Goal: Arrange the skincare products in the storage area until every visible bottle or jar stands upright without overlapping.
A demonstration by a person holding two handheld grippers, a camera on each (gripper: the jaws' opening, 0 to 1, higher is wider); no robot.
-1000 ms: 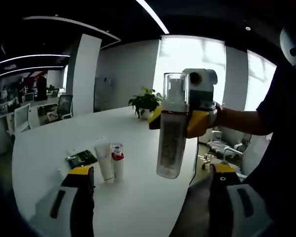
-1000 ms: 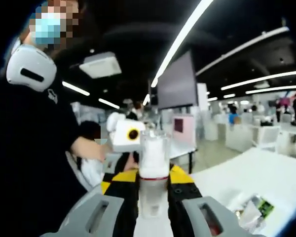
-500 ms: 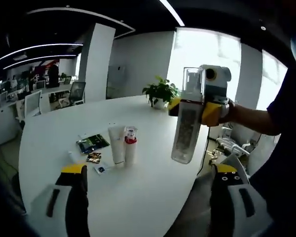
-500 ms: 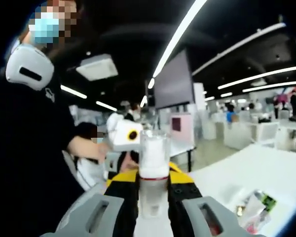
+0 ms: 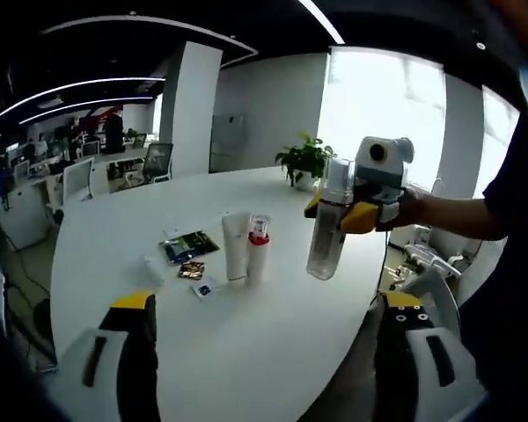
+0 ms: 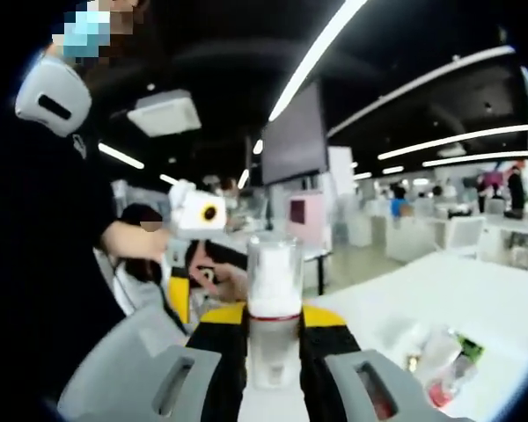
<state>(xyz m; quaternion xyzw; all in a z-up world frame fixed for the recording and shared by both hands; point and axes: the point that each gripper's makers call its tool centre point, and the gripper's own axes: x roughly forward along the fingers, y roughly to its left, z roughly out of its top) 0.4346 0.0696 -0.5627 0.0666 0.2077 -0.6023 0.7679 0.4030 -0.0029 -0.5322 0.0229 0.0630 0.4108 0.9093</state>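
Clear plastic bottle (image 5: 326, 230) is hanging upright in the right tongs (image 6: 274, 345), clenched on it above the desk (image 5: 273, 343). Left tongs (image 5: 268, 352) are hovering released. White tube (image 5: 236, 257) and red-collared bottle (image 5: 258, 251) are standing touching, down-left of the carried bottle, nearer the left tongs.

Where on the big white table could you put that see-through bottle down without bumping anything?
The clear bottle, held in the right gripper, has bare table between the left gripper and the white tube. More bare top lies between the tube and the potted plant. It is crowded around the tube, the red-capped bottle and the flat packets.
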